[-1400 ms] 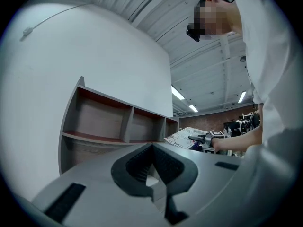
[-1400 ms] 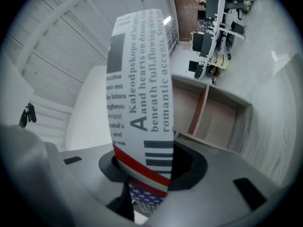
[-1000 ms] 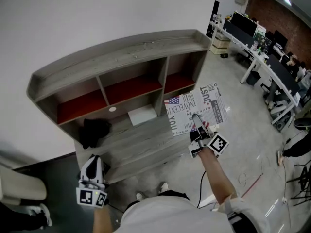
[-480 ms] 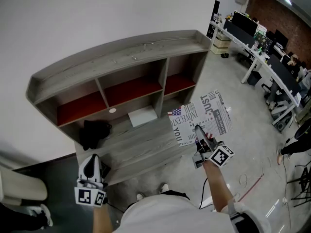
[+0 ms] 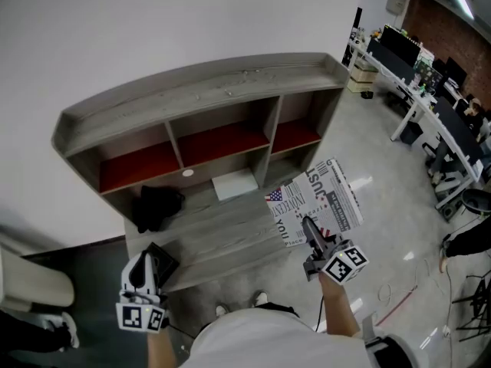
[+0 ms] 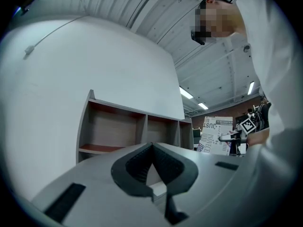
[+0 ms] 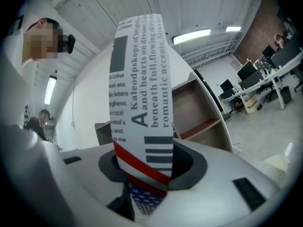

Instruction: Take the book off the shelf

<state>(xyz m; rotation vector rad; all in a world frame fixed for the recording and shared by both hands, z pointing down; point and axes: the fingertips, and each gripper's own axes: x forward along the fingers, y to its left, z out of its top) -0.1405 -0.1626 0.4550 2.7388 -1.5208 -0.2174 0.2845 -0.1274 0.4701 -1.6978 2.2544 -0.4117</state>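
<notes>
The book (image 5: 315, 200), with a newsprint cover and a flag patch, hangs in the air in front of the shelf's right end. My right gripper (image 5: 310, 231) is shut on its lower edge. The right gripper view shows the book's spine (image 7: 142, 74) rising upright from between the jaws of that gripper (image 7: 147, 170). The grey wooden shelf (image 5: 201, 89) has red-floored compartments with no books in them. My left gripper (image 5: 152, 261) hangs low at the left, in front of the shelf's ledge. Its jaws (image 6: 151, 167) are shut on nothing. The left gripper view also catches the book (image 6: 217, 135) at the right.
A black object (image 5: 157, 206) and a white flat piece (image 5: 235, 183) lie on the shelf's lower ledge. Desks with monitors (image 5: 426, 77) fill the far right. A pale chair (image 5: 31, 286) stands at the lower left. The person's shoes (image 5: 257, 299) are on the concrete floor below.
My right gripper has drawn the book away from the shelf, back toward the person. The left gripper has stayed where it was.
</notes>
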